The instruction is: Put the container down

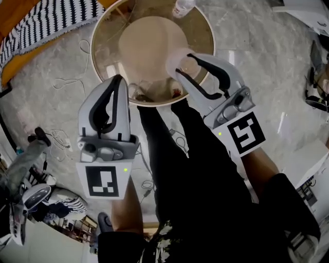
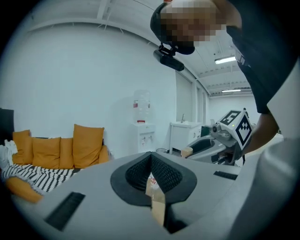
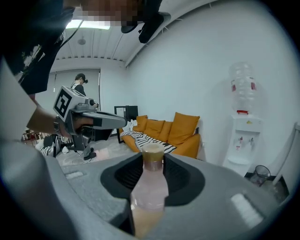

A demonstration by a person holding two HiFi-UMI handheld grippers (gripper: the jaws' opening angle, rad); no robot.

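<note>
The container (image 1: 176, 60) is a translucent bottle with pale liquid and a tan cap (image 3: 152, 155). My right gripper (image 1: 184, 64) is shut on it, and the pads press its body (image 3: 149, 190) from both sides. It hangs upright over the near right part of a round glass table (image 1: 101, 61). My left gripper (image 1: 121, 81) is level with it on the left, over the table's near rim, jaws closed together with nothing in them. In the left gripper view only a thin slit shows between the pads (image 2: 164, 176).
A small clear bottle (image 1: 183, 6) stands at the table's far edge. Cables (image 1: 67, 82) trail over the marble floor on the left. An orange sofa with a striped blanket (image 1: 46, 18) is at far left. A water dispenser (image 3: 243, 122) stands by the wall. The person's legs (image 1: 175, 154) are below the table.
</note>
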